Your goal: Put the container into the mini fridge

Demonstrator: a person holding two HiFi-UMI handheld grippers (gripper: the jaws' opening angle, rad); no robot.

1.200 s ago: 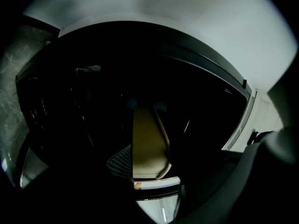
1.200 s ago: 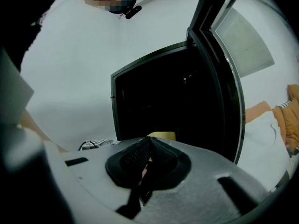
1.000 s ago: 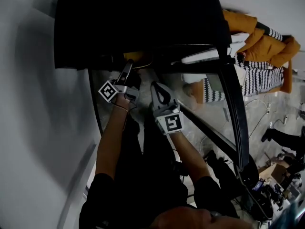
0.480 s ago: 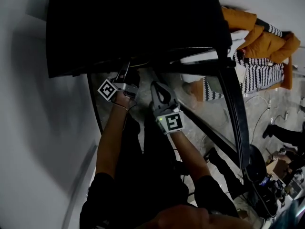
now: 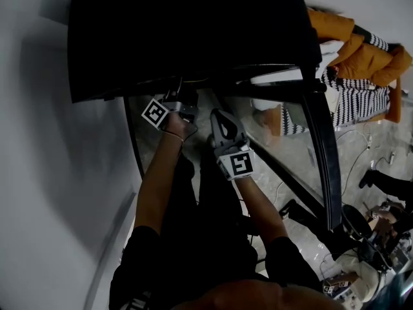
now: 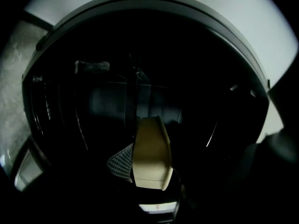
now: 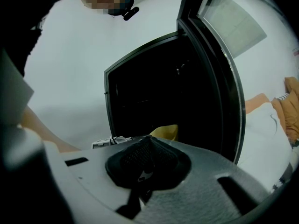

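1. Container (image 6: 150,153): pale yellow, clamped between the jaws of the left gripper (image 5: 177,101). A meshed pad presses against its left side. Not released.
2. Place: the left gripper view shows it already inside the dark interior of the mini fridge (image 5: 187,31), just past the opening. The interior is too dark to tell whether it rests on a shelf or hangs clear of one.
3. Door (image 5: 321,147): stands open, swung out to the right. That step is done.
4. Right gripper (image 5: 221,123): jaws together with nothing between them. It sits on the near side of the opening, just right of the left gripper, close to it but apart, and plays no part in the hold.
5. Progress, as a judgement: late stage.
   - Done: door open, container grasped, container carried in through the opening.
   - Left: set the container on a surface inside, spread the left jaws, and draw the gripper back out.
6. Closing the door is not named in the task. If it is wanted, the free right gripper looks best placed for it.
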